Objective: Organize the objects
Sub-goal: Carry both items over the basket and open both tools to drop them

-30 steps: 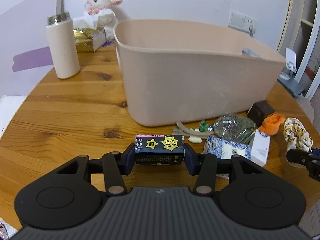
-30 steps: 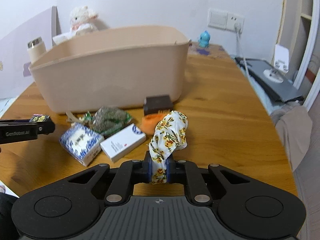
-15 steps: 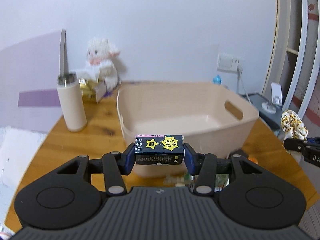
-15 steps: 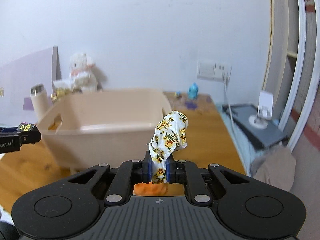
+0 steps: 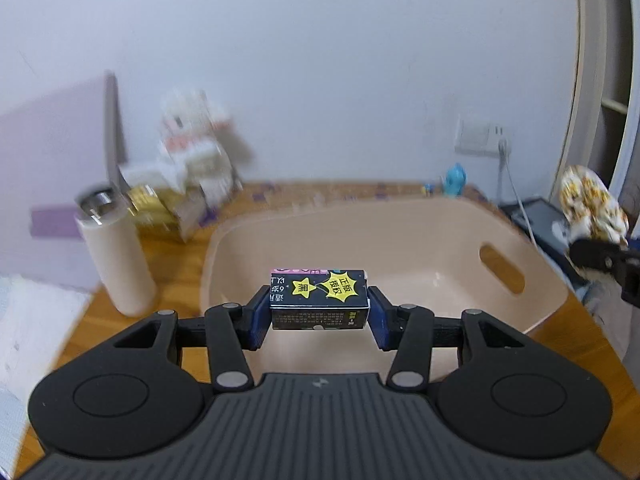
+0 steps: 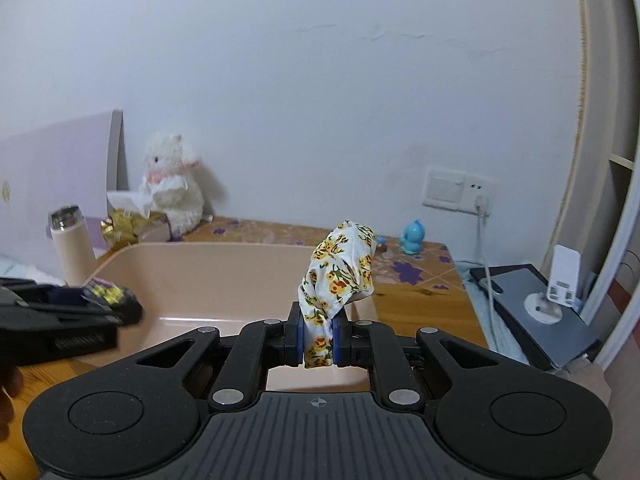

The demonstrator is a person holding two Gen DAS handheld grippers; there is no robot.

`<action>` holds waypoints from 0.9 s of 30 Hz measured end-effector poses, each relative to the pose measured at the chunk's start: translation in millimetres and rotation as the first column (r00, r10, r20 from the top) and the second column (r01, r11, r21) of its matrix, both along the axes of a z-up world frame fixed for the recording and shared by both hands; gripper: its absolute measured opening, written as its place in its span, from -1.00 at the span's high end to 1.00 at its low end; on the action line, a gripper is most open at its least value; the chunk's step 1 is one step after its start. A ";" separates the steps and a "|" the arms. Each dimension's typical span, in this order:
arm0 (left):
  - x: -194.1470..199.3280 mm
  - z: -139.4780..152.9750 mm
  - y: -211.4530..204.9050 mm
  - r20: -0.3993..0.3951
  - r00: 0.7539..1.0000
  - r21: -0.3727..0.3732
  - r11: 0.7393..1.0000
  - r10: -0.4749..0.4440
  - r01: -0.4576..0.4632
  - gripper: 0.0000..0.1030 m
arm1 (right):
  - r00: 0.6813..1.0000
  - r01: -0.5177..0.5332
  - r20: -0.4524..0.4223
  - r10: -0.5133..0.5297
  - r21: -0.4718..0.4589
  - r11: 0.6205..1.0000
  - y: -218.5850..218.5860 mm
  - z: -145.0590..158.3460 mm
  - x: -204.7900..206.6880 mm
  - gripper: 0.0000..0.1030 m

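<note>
My left gripper (image 5: 319, 312) is shut on a small black box (image 5: 318, 298) with yellow star stickers, held in the air above the near rim of the beige plastic bin (image 5: 520, 312). My right gripper (image 6: 318, 342) is shut on a white floral scrunchie (image 6: 340, 276), raised over the right part of the same bin (image 6: 200, 276). From the left wrist view the scrunchie (image 5: 592, 210) and the right gripper's tip show at the right edge. The right wrist view shows the left gripper (image 6: 100, 310) with the box (image 6: 108, 294) at the left. The bin's inside looks bare.
A cream thermos (image 5: 116, 256) stands left of the bin. A white plush lamb (image 6: 170, 188) and a gold box (image 6: 124, 224) sit at the back left. A blue figurine (image 6: 414, 236) stands by the wall socket (image 6: 456, 188). A grey device (image 6: 536, 312) lies right of the table.
Both grippers have risen from the tabletop with their loads and now hang over the bin. The loose items on the table in front of the bin have dropped out of view.
</note>
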State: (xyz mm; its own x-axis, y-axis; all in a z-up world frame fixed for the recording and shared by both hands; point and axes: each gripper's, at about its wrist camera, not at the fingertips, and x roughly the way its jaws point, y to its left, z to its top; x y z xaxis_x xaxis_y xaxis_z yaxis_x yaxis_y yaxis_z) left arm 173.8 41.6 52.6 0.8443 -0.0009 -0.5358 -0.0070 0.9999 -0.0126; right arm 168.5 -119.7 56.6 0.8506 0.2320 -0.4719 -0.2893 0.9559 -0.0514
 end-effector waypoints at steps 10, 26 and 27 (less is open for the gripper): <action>30.0 -38.9 -6.2 -0.107 0.994 0.035 0.999 0.008 -0.004 -0.01 | 0.990 -0.033 -0.135 0.026 -0.050 0.998 26.4 -34.9 39.8 0.70; -13.8 -6.1 -13.8 -0.061 0.998 0.060 0.998 0.003 0.001 -0.65 | 0.999 -0.038 -0.041 0.034 -0.089 0.995 5.4 -4.8 -1.7 -0.56; -19.1 -4.0 -13.7 -0.059 0.998 0.053 0.999 0.003 0.000 -0.65 | 0.998 -0.037 -0.048 0.033 -0.089 0.995 2.3 -3.6 -5.2 -0.57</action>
